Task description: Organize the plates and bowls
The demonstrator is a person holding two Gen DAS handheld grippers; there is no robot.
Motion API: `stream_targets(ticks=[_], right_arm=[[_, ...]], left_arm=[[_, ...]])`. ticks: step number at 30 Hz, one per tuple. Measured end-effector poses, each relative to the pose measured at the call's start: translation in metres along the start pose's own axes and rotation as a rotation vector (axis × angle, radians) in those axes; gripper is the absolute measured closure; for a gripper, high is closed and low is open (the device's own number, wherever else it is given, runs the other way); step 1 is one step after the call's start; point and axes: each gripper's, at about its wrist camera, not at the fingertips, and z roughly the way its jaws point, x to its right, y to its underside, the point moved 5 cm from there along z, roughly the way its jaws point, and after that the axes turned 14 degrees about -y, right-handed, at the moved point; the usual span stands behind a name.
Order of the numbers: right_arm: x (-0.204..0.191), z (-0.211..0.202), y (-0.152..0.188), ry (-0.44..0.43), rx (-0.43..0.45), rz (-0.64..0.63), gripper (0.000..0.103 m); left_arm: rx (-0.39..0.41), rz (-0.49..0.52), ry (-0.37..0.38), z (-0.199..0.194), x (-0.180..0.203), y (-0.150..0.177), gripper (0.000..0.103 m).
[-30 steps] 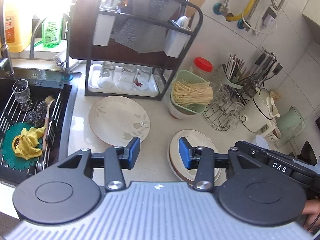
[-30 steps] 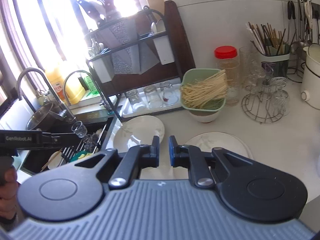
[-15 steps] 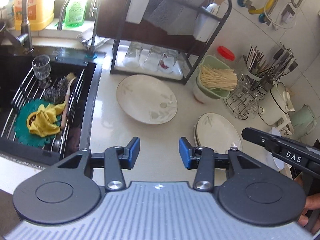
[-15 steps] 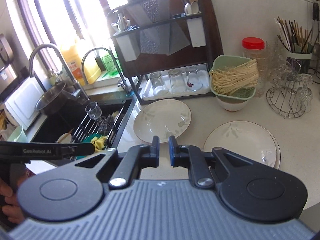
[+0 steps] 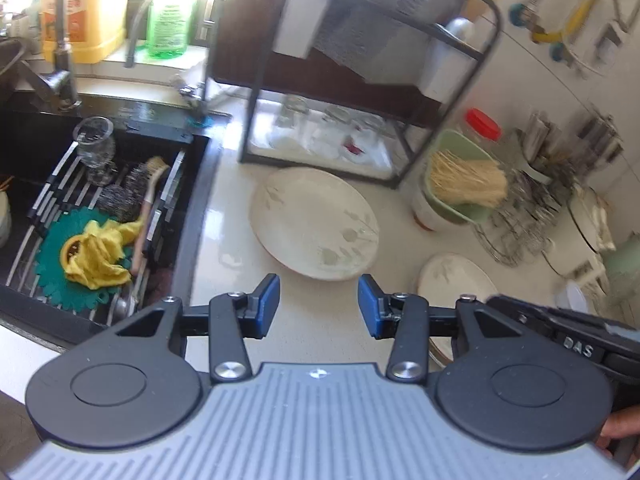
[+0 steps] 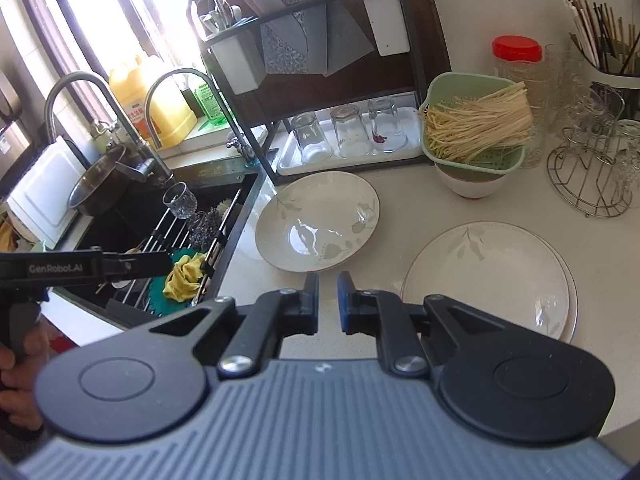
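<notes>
Fingers of the left gripper point(image 5: 319, 305) stand parted with nothing between them, above the pale surface point(image 5: 320, 320); those of the right gripper point(image 6: 328, 303) are clenched almost together, also empty. Just past both lies a deep floral plate point(image 6: 317, 221), alone on the surface beside the black sink point(image 5: 192, 200). To its right sits a stack of flat plates point(image 6: 488, 280), whole in the right wrist view; the left wrist view shows only its far part, the near edge cut off behind the gripper's own frame and the right-hand tool. Each view catches the other tool at its margin, with part of a hand point(image 6: 18, 384) on the grip. The left view alone looks down into the sink, onto a yellow cloth point(image 5: 98, 254) on a green mat and a brush; the right view alone shows a steel pot point(image 6: 100, 178) under the taps. Farther back, a green colander of dry noodles point(image 6: 474, 128) rests in a white bowl point(image 6: 472, 186), near a red-lidded jar. Behind, upturned glasses point(image 6: 348, 132) stand on the tray of a black rack point(image 6: 320, 60); in the left view, motion blur smears them beyond counting.
</notes>
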Motion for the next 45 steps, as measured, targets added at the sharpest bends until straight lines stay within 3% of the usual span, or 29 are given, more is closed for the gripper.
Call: stream_targets(ticks=[5,10,14,15,18,26,32,37,45], right_arm=[[0.01,0.019,-0.016,-0.012,-0.024,-0.038,0.089],[0.034,0.047,-0.024,-0.011,-0.07,0.03,0.089],[0.046,0.064,-0.031,-0.017,-0.097,0.015,0.089],[0.049,0.068,-0.033,-0.016,-0.102,0.013,0.085],[0.061,0.083,-0.037,-0.024,-0.114,0.024,0.06],[0.084,0.121,-0.055,-0.041,-0.139,0.043,0.06],[0.1,0.155,-0.065,-0.06,-0.202,0.05,0.061],[0.108,0.175,-0.075,-0.063,-0.205,0.037,0.061],[0.118,0.2,-0.068,-0.082,-0.273,0.085,0.073]], left_arm=[[-0.014,-0.073,-0.018,0.027,-0.007,-0.019,0.054],[-0.052,-0.107,-0.042,0.052,-0.01,-0.022,0.054],[-0.085,-0.12,-0.064,0.078,-0.015,-0.018,0.045],[-0.099,-0.12,-0.075,0.085,-0.015,-0.017,0.045],[-0.124,-0.122,-0.084,0.102,-0.016,-0.016,0.045],[-0.159,-0.153,-0.028,0.14,-0.012,-0.03,0.045],[-0.176,-0.153,-0.05,0.166,-0.007,-0.039,0.046],[-0.219,-0.194,-0.051,0.193,-0.014,-0.045,0.061],[-0.25,-0.223,-0.062,0.214,-0.02,-0.053,0.083]])
